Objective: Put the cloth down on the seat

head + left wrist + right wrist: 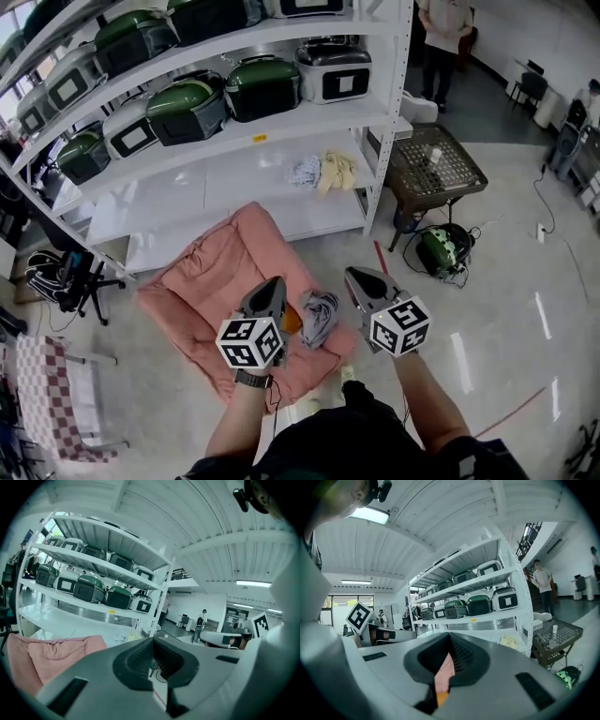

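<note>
A grey cloth (pixel 319 316) lies crumpled on the near right part of the pink seat cushion (pixel 211 272) on the floor. A small orange thing (pixel 292 320) shows beside it. My left gripper (pixel 275 282) hovers just left of the cloth with its jaws together and nothing in them. My right gripper (pixel 352 275) hangs just right of the cloth, also empty. In the left gripper view the left gripper (pixel 152 642) is shut, with the pink seat (pixel 42 660) low at the left. In the right gripper view the right gripper (pixel 450 637) is shut, and the pink seat (pixel 444 672) shows behind its jaws.
A white shelf rack (pixel 380 112) behind the seat holds several green and grey cases, and small cloths (pixel 323 171) lie on a lower shelf. A wire-mesh table (pixel 436 169) and a green device (pixel 441 251) stand right. A checkered chair (pixel 42 384) is left. A person (pixel 445 37) stands far back.
</note>
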`<state>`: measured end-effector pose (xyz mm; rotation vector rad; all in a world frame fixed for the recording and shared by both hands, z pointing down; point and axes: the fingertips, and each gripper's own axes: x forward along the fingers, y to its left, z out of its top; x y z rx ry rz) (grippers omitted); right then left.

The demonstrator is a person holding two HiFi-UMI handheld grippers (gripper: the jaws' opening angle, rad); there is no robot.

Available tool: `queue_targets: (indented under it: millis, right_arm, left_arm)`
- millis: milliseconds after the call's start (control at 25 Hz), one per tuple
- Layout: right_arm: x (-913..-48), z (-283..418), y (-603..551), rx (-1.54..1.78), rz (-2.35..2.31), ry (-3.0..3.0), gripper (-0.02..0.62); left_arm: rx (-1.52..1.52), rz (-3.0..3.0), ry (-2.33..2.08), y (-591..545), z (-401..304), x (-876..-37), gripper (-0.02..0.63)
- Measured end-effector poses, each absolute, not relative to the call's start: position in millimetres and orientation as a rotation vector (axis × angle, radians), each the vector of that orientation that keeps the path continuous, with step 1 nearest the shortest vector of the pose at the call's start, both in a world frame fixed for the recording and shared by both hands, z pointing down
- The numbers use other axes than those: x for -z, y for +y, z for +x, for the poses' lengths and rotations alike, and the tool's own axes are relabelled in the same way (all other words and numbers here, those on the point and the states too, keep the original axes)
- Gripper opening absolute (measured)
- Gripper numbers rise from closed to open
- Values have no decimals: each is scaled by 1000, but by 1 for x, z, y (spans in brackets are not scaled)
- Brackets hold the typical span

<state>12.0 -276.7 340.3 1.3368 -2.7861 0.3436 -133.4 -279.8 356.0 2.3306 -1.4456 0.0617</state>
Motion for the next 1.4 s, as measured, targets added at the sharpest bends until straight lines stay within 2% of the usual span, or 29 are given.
queue_targets:
  millis: [640,1400]
  right_arm:
    - [-259,23,-266,-108,1470,-2831,5]
    - [-239,25,-263,5,1526,-2804,5]
  left_arm:
    - [86,2415,-1514,-263,-160,-265,6]
    - [136,2417,-1548,-258,-173,-252,6]
